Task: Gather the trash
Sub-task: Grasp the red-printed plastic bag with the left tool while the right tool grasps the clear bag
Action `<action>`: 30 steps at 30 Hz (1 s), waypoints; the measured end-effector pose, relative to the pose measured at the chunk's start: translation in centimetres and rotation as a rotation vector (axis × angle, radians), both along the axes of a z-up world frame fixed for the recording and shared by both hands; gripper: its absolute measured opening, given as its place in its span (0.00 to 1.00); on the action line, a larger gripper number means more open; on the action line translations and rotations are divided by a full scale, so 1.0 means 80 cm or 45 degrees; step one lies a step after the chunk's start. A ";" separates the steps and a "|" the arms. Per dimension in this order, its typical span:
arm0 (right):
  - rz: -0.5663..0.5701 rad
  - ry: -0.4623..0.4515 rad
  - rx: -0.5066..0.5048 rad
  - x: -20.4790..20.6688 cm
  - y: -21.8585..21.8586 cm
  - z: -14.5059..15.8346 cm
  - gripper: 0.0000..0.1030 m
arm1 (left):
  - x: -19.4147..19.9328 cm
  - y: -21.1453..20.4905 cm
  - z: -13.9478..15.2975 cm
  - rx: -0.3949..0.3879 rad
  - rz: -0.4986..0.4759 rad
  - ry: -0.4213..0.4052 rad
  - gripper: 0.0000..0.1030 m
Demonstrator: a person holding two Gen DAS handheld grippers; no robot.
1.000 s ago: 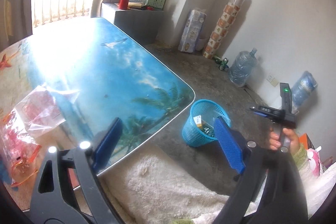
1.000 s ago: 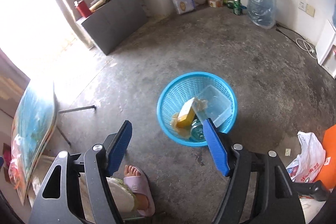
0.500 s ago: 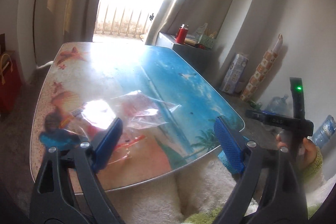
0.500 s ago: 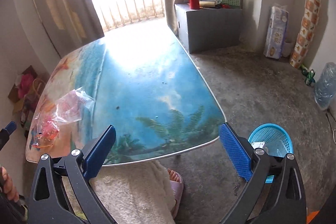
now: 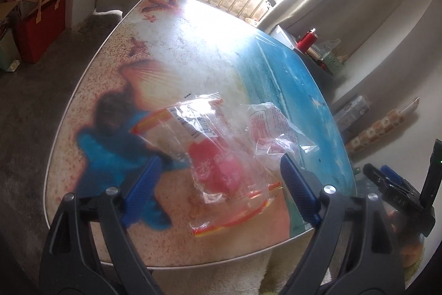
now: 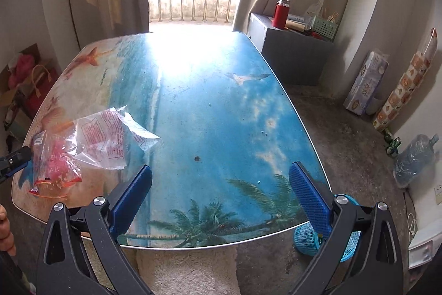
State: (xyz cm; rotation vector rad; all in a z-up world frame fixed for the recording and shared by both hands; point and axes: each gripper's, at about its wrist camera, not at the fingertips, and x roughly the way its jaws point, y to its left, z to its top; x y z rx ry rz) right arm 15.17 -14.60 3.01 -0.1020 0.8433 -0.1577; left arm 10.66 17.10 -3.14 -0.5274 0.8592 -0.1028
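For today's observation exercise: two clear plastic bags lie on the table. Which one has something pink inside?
The orange-edged plastic bag, lying nearer the table's front edge; the other bag shows only red print.

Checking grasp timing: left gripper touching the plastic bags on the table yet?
Apart. In the left wrist view the left gripper has its jaws wide open, with the plastic bags lying flat on the table between and beyond them, unpinched.

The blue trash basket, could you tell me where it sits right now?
In the right wrist view the blue trash basket stands on the floor at lower right, beside the table corner.
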 end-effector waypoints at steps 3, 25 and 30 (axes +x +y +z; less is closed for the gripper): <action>0.034 -0.023 0.010 0.010 0.010 0.004 0.94 | 0.014 0.001 -0.011 0.004 0.020 0.054 0.72; 0.482 0.261 0.404 0.140 0.089 -0.075 0.73 | 0.014 0.006 -0.032 0.138 -0.005 0.101 0.33; 0.545 0.332 0.343 0.143 0.111 -0.100 0.58 | 0.011 0.004 -0.031 0.176 -0.020 0.101 0.31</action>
